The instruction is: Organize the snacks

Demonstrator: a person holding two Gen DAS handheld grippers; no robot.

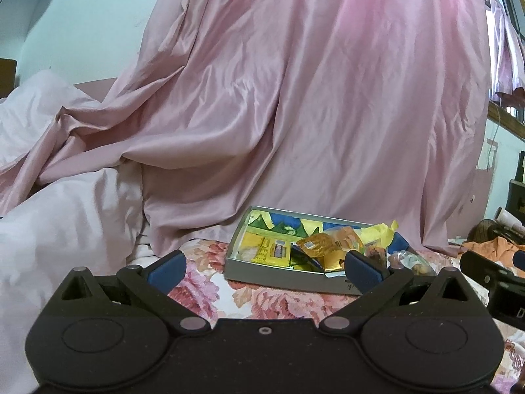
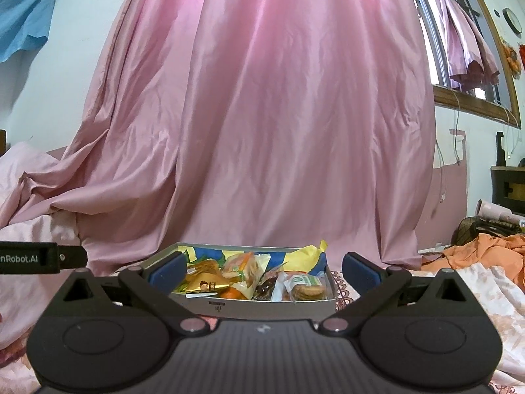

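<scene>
A shallow grey box [image 1: 282, 277] full of wrapped snacks lies on the floral bedspread [image 1: 210, 287], and it also shows in the right wrist view [image 2: 262, 308]. It holds yellow packets [image 1: 265, 249], a gold foil wrapper [image 1: 320, 246] and a clear pack of biscuits [image 2: 306, 290]. My left gripper [image 1: 264, 267] is open and empty, just in front of the box's left part. My right gripper [image 2: 262, 272] is open and empty, its fingers spread about the box's near wall.
A pink satin curtain [image 2: 262, 115] hangs right behind the box. White and pink bedding [image 1: 59, 216] is piled at the left. Orange cloth [image 2: 485, 249] and clutter lie at the right. A few wrapped snacks [image 1: 407, 259] lie outside the box's right end.
</scene>
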